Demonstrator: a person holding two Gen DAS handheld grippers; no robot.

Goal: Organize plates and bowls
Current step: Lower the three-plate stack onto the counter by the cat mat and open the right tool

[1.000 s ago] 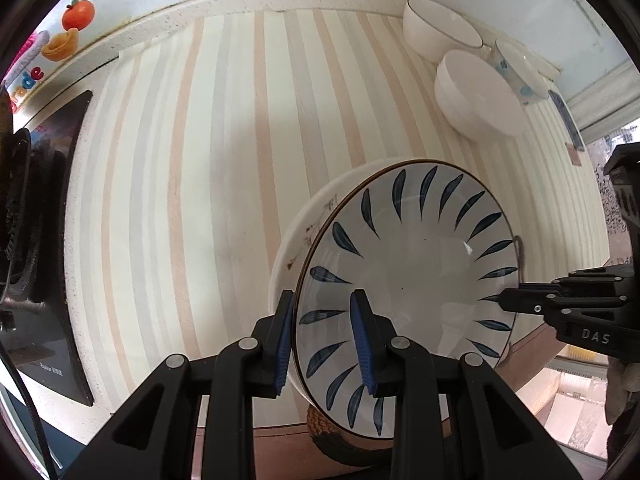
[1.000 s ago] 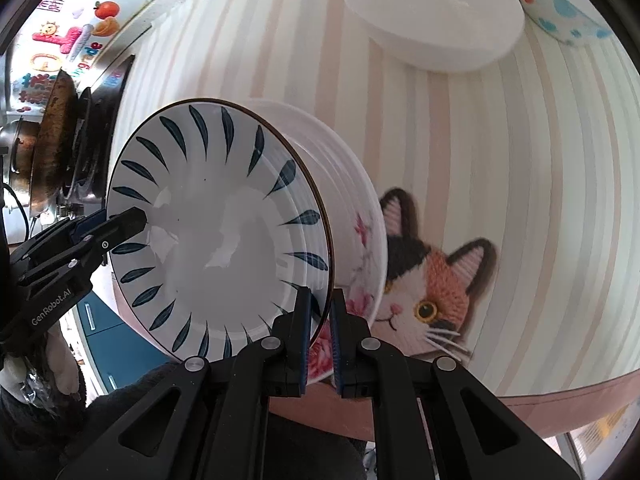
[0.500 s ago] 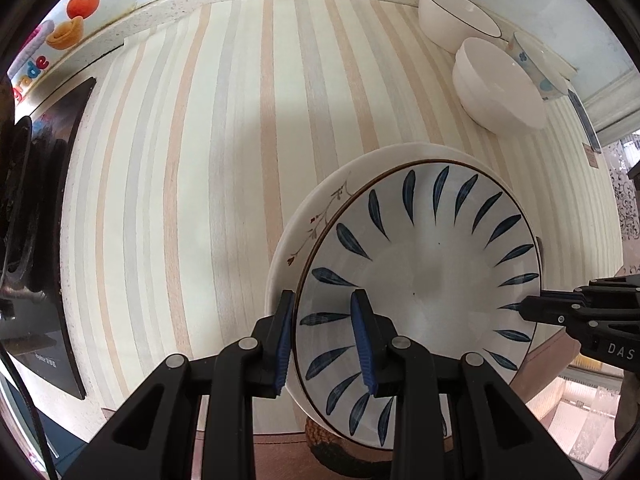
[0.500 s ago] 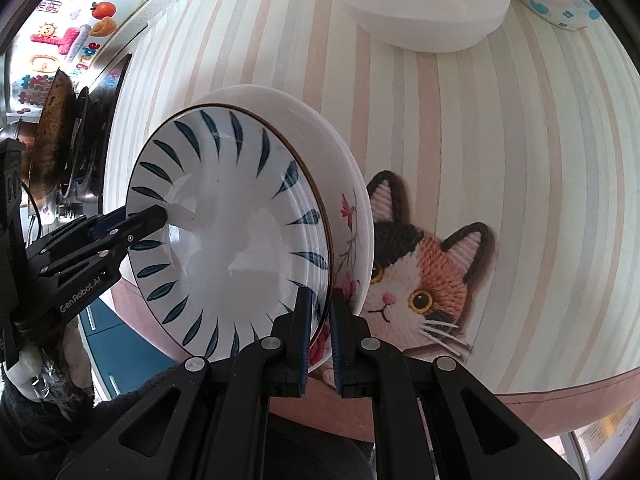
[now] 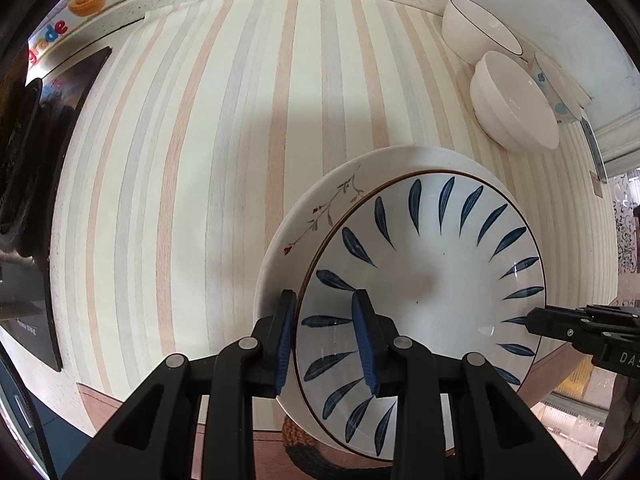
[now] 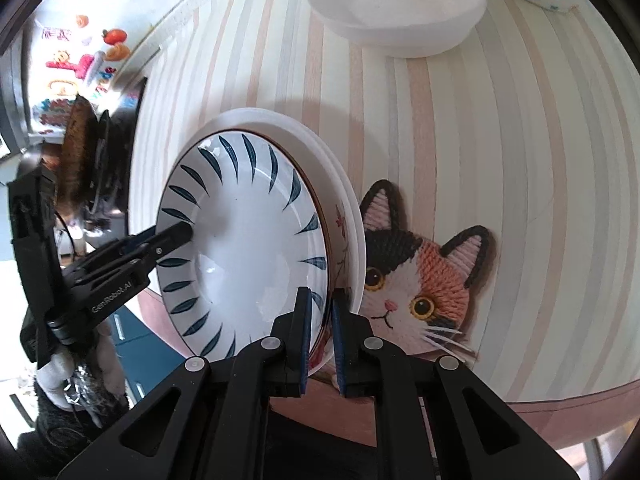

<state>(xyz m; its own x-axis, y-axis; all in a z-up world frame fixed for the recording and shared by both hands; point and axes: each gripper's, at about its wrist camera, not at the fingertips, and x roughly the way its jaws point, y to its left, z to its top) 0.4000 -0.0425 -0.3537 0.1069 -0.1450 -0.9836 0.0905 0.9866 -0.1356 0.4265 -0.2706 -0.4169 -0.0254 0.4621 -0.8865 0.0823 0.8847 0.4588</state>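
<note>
A white plate with blue leaf marks (image 5: 424, 276) (image 6: 244, 240) sits on top of a larger white plate with a red flower sprig (image 5: 316, 216) (image 6: 344, 216). My left gripper (image 5: 324, 320) is shut on the near rim of the blue-leaf plate; it also shows in the right wrist view (image 6: 180, 236). My right gripper (image 6: 320, 312) is shut on the plate's opposite rim and shows at the right edge of the left wrist view (image 5: 532, 320). The stack rests low over the striped counter (image 5: 200, 160).
Two white bowls (image 5: 512, 104) (image 5: 480, 36) and a blue-dotted bowl (image 5: 556, 84) stand at the back right. A wide white bowl (image 6: 400, 4) and a cat-shaped mat (image 6: 420, 276) lie beside the plates. A black stove (image 5: 28, 168) is at the left.
Both grippers have carried the blue-leaf plate down and toward the flowered plate. The flowered plate now shows more around it. Both grips are unchanged.
</note>
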